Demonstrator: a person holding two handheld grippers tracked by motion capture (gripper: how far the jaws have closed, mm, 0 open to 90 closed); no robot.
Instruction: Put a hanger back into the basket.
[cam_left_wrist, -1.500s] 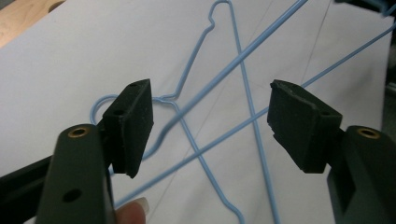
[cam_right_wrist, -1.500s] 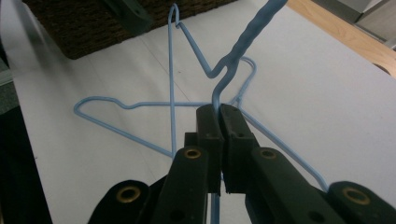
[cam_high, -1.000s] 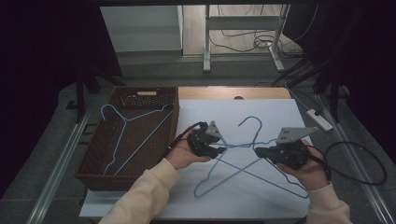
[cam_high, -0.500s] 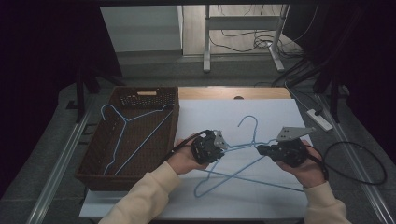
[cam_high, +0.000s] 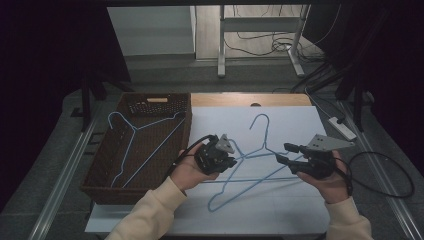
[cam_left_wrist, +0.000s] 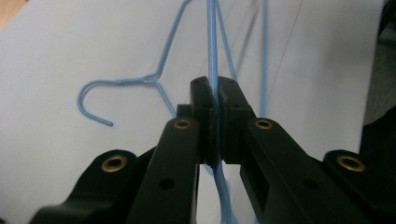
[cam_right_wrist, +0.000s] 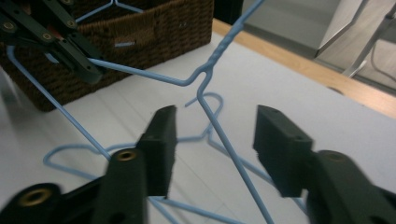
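Observation:
My left gripper (cam_high: 233, 160) (cam_left_wrist: 214, 91) is shut on one arm of a blue wire hanger (cam_high: 263, 131) (cam_right_wrist: 205, 74) and holds it above the white table top (cam_high: 295, 215). My right gripper (cam_high: 282, 152) (cam_right_wrist: 215, 126) is open, and the hanger's other arm runs between its jaws without touching them. A second blue hanger (cam_high: 216, 206) (cam_left_wrist: 126, 81) (cam_right_wrist: 60, 148) lies flat on the table under the first.
A brown wicker basket (cam_high: 100, 187) stands at the left of the table with a third blue hanger (cam_high: 132, 130) lying in it. A white power strip (cam_high: 342, 127) sits off the table's right edge. Cables trail from both grippers.
The held hanger's hook has shifted slightly away and to the left. Both hands have moved only a little, and the left gripper keeps its hold.

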